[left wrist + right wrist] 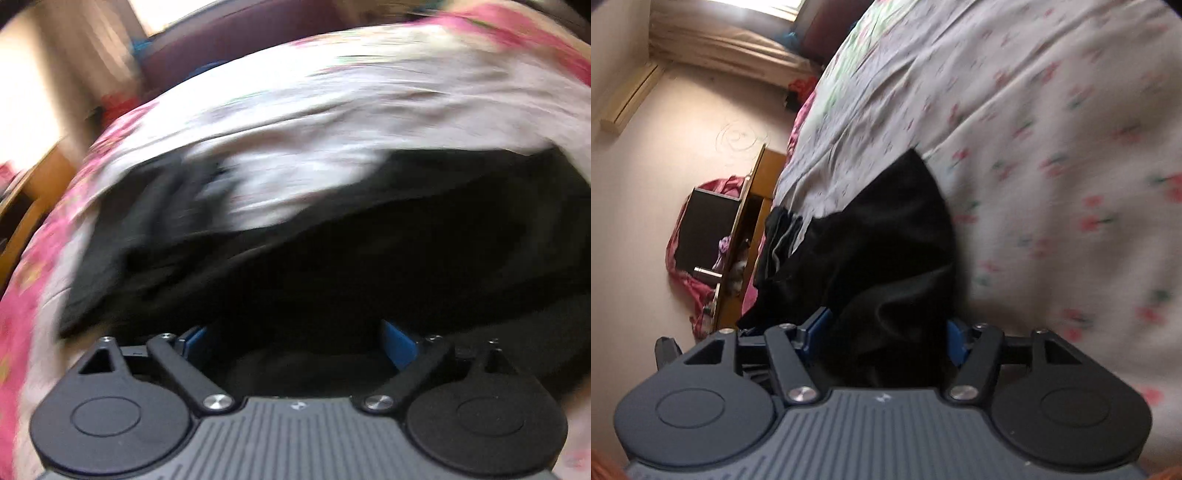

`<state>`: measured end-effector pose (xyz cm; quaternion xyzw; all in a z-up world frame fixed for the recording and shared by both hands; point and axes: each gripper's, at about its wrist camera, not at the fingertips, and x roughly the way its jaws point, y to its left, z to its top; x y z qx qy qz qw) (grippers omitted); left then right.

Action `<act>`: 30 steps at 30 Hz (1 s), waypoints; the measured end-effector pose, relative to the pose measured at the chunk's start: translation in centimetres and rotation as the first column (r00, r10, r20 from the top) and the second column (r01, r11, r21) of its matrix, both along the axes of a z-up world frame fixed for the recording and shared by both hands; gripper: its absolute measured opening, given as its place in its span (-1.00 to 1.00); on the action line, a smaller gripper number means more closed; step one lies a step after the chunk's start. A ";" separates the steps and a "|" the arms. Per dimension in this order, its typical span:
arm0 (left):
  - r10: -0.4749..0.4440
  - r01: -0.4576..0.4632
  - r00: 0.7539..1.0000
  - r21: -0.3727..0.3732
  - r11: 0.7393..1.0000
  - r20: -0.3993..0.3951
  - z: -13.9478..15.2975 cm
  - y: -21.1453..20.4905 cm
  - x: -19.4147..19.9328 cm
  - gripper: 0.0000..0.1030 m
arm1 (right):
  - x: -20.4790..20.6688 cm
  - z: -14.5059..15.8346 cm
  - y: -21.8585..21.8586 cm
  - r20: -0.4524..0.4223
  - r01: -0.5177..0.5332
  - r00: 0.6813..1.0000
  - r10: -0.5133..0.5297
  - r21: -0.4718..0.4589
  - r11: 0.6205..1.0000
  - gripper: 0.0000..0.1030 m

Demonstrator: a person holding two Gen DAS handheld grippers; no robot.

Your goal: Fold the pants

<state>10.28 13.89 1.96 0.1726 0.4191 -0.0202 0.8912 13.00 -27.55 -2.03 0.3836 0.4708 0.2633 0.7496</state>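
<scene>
The black pants (369,258) lie crumpled on a bed with a white, pink-flowered sheet (332,110); this view is motion-blurred. My left gripper (297,341) hangs low over them, jaws wide open, and dark cloth lies beneath and between its blue pads (399,343) without being pinched. In the right wrist view the pants (886,240) reach from the sheet (1052,147) down into my right gripper (886,336). Its jaws stand open with a bunch of the black cloth between the blue pads (820,328). The fingertips are buried in cloth.
A small pile of dark garments (779,240) sits at the bed's edge beside the pants. Past that edge stand a wooden cabinet (750,229), a dark box (705,229) and pink cloth (683,280). A curtain (720,40) and a maroon headboard (240,40) close the far end.
</scene>
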 end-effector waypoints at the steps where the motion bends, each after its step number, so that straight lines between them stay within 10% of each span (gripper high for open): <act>1: 0.038 -0.039 0.999 0.058 0.998 0.030 0.3 1.0 0.0 1.00 | -0.1 0.4 -0.2 -0.001 -0.014 1.000 0.014 0.000 1.000 0.24; 8: 0.054 -0.070 0.992 0.141 0.988 0.113 1.1 1.9 -1.0 1.00 | 0.5 0.0 0.3 0.001 -0.034 0.999 0.034 0.048 0.998 0.25; 10: 0.032 -0.055 0.987 0.139 0.989 0.158 2.2 1.2 -1.6 1.00 | 1.5 -0.6 2.4 0.023 -0.053 0.998 0.052 0.030 0.998 -0.19; 11: 0.018 -0.040 0.984 0.123 0.992 0.176 2.9 0.7 -2.0 1.00 | 1.7 -1.0 3.5 -0.006 -0.055 0.998 0.055 -0.001 0.998 -0.78; 14: -0.052 0.046 0.986 0.046 0.998 0.156 3.0 -1.1 -2.5 1.00 | 1.5 -1.8 3.7 -0.065 -0.017 0.998 0.020 0.047 0.999 -0.81; 17: -0.170 0.167 0.985 0.146 0.975 0.011 -0.5 -4.1 -2.1 1.00 | 0.7 -1.6 1.5 -0.074 0.079 0.995 -0.065 0.196 0.977 -0.84; 22: -0.067 0.070 0.995 0.041 0.997 -0.071 -1.9 -3.9 -0.3 1.00 | -0.2 -1.5 -0.3 -0.059 0.091 0.995 -0.078 0.261 0.961 -0.86; 30: -0.182 0.181 0.979 -0.015 0.983 -0.096 -1.1 -8.5 -0.8 0.69 | -1.8 -0.9 -4.4 -0.034 0.147 0.989 -0.143 0.300 0.942 -0.86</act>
